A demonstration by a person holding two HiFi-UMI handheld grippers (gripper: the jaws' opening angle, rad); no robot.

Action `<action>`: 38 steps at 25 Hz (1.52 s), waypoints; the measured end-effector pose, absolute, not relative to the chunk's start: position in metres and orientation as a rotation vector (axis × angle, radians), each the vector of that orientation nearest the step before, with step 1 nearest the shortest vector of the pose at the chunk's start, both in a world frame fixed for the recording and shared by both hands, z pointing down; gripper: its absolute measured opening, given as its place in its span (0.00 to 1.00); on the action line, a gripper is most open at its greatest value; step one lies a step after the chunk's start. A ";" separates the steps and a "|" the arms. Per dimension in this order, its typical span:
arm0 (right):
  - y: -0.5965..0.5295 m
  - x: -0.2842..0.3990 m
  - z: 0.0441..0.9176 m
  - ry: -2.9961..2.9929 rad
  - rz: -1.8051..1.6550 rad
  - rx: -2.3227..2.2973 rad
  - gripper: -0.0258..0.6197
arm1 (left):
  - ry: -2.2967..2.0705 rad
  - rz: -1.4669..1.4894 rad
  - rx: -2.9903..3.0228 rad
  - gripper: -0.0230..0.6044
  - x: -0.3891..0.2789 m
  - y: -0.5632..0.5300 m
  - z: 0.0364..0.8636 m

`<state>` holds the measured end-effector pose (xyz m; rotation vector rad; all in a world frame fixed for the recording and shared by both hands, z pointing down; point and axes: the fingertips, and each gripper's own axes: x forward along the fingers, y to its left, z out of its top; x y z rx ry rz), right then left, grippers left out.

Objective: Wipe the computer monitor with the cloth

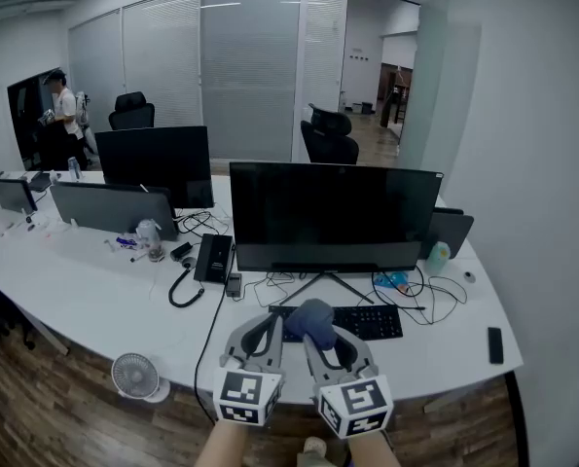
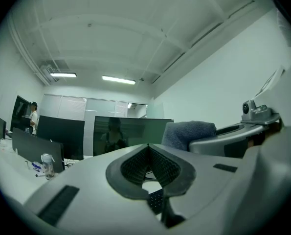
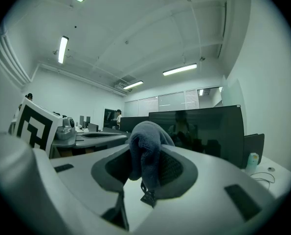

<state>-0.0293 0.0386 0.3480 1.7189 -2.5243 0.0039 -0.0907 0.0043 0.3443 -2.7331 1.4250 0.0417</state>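
Noted monitor (image 1: 333, 217), dark, upright on white desk (image 1: 85, 305). Found keyboard (image 1: 362, 321) just before monitor's stand. Recorded right gripper (image 1: 316, 327) low before monitor, at keyboard's near edge, clamped on grey cloth (image 1: 308, 316) (bunched, draped down between the pads). Found cloth (image 3: 145, 153) short of monitor, apart from its screen. Logged left gripper (image 1: 270, 324) just left of the right one, before monitor too, pressed together on nothing. Listed second monitor (image 1: 153, 163) behind and left of the first.
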 end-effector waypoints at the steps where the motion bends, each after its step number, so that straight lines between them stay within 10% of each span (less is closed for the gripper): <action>1: 0.032 -0.027 0.346 -2.528 -0.002 1.710 0.23 | 1.424 0.039 -2.729 0.05 -0.088 -0.002 0.343; 38: -0.144 -0.003 0.223 -2.712 -0.256 1.407 0.23 | 1.580 0.062 -2.479 0.05 -0.069 -0.153 0.252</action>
